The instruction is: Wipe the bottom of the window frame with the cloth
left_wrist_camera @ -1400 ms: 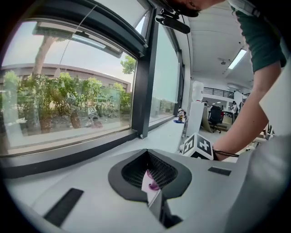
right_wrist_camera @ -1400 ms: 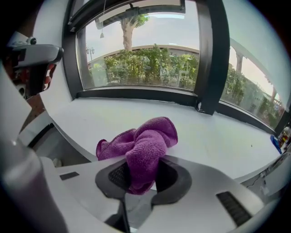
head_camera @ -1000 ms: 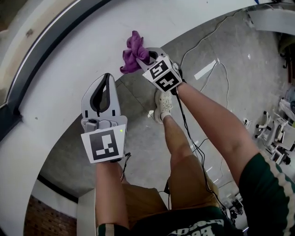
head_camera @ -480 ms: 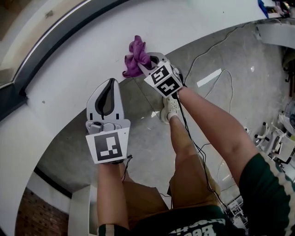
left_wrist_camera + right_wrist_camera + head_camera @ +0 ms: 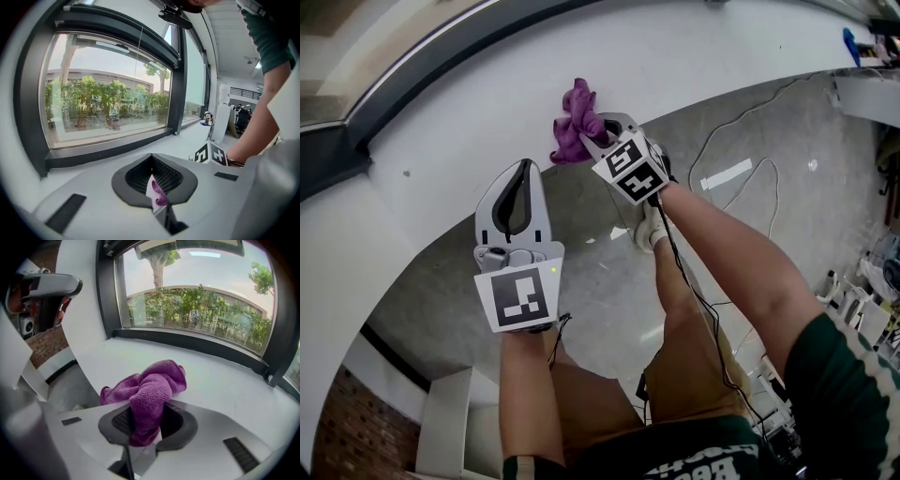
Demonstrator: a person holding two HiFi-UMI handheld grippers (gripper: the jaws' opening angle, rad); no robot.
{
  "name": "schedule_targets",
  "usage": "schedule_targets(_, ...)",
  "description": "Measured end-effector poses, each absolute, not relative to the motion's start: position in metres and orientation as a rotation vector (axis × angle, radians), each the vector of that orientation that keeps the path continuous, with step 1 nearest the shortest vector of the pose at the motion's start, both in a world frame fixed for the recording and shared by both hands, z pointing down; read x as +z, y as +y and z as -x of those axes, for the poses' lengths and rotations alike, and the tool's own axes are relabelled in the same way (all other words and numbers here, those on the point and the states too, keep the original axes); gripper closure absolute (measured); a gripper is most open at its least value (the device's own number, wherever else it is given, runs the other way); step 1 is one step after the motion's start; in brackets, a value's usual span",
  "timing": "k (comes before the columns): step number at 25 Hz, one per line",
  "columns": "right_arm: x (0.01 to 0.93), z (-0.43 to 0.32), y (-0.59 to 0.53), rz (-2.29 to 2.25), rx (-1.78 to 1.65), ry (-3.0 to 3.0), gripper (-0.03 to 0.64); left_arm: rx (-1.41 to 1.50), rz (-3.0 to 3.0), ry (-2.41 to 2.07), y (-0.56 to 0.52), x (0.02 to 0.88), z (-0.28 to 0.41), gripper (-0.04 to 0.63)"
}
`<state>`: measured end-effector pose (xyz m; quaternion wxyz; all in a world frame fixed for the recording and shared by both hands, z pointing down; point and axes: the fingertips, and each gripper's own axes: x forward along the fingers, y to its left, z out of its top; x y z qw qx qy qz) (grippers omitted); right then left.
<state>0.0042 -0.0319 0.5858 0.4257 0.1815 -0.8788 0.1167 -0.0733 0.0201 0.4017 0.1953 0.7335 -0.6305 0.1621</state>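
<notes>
A crumpled purple cloth [image 5: 574,120] hangs from my right gripper [image 5: 589,129], which is shut on it above the front edge of the wide white sill [image 5: 459,131]. In the right gripper view the cloth [image 5: 151,392] bulges out of the gripper [image 5: 146,414], with the window frame's dark bottom rail [image 5: 187,344] a good way beyond it. My left gripper [image 5: 523,167] is to the left and nearer the person, shut with nothing in it, also over the sill's edge. It [image 5: 152,161] faces the bottom rail [image 5: 108,151] across the sill.
The dark window frame [image 5: 337,155] curves along the top left. Below the sill lies a grey floor with white cables [image 5: 750,122], the person's legs and a shoe [image 5: 649,227]. A brick wall [image 5: 347,431] shows at the bottom left; equipment clutters the right edge.
The head view has shifted a little. Both grippers keep nearly the same stance, the right one still shut on the cloth at the sill's edge.
</notes>
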Motion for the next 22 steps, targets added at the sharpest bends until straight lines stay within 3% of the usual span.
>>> schedule_targets(22,0.577,0.183,0.083,-0.192,0.233,-2.268,0.517,0.408,-1.806,-1.998,0.128,0.397,0.235,0.589)
